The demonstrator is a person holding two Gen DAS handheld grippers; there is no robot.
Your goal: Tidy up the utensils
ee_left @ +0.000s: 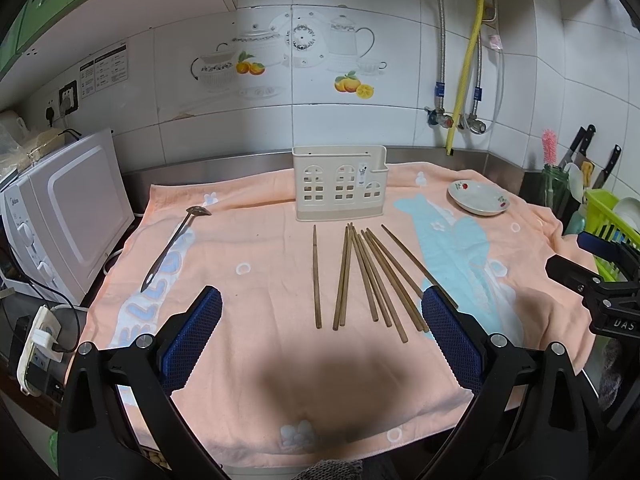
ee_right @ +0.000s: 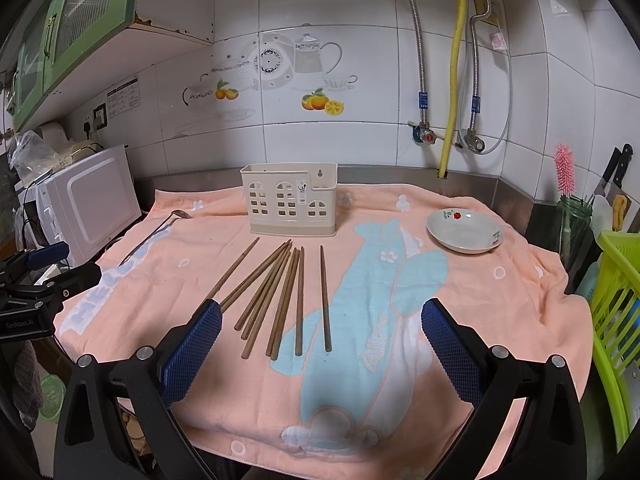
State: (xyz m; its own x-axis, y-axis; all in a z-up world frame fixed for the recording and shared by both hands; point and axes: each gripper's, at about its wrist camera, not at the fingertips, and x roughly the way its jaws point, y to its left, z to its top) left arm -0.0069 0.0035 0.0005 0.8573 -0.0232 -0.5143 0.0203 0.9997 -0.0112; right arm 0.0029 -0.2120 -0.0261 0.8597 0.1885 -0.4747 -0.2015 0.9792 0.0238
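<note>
The left gripper (ee_left: 322,312) hangs low over the near side of the counter, and its two fingers are spread wide apart with nothing between them. The right gripper (ee_right: 322,314) hangs the same way, just beside it, with its fingers spread wide and holding nothing too. Each finger has a flat blue pad (ee_left: 192,340) with a bumpy grid on it, set on a black plastic arm. The wooden chopsticks (ee_left: 362,276) lie loose on the towel, out past the fingertips of both grippers. In the left wrist view they lie ahead and a bit toward the right finger, and the far right stick runs behind that finger's tip. In the right wrist view the chopsticks (ee_right: 276,300) lie ahead and more toward the left finger. They are thin, brown and straight, fanned out, with one stick lying a little apart on each side. Behind their far ends stands the utensil holder (ee_left: 340,184), a cream plastic box with little window holes cut in its front. A metal spoon (ee_left: 176,246) lies well off to the left, with its bowl near the back. A small white dish (ee_left: 478,198) with red flowers sits to the right of the holder. Everything rests on a soft peach towel (ee_left: 256,280) with pale blue pictures, and a white microwave (ee_left: 68,216) stands at the left edge.
</note>
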